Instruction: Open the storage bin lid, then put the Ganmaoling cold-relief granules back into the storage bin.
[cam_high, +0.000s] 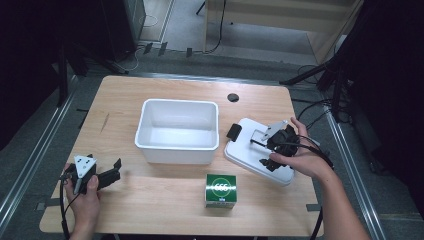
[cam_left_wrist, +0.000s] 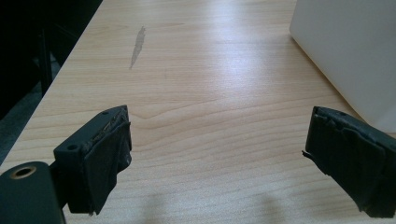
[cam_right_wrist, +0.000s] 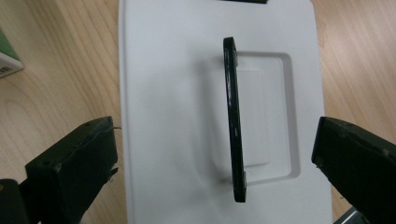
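A white lid (cam_high: 250, 156) lies flat on the table to the right of an open white bin (cam_high: 177, 131). Along the lid's middle runs a thin black handle (cam_right_wrist: 235, 116). My right gripper (cam_high: 267, 147) hovers just over the lid, open, with the handle between its jaws but touching neither pad; in the right gripper view the right gripper (cam_right_wrist: 215, 130) straddles the lid (cam_right_wrist: 173, 93). My left gripper (cam_high: 112, 175) rests at the table's near left, open and holding nothing. In its own view the left gripper (cam_left_wrist: 219, 126) faces bare wood.
A green box (cam_high: 220, 190) stands near the front edge, between the two hands; its corner, the green box (cam_right_wrist: 7, 56), lies left of the lid. The bin wall (cam_left_wrist: 350, 51) rises at the right of the left gripper view. A black grommet (cam_high: 233, 97) sits in the wooden table (cam_high: 125, 200).
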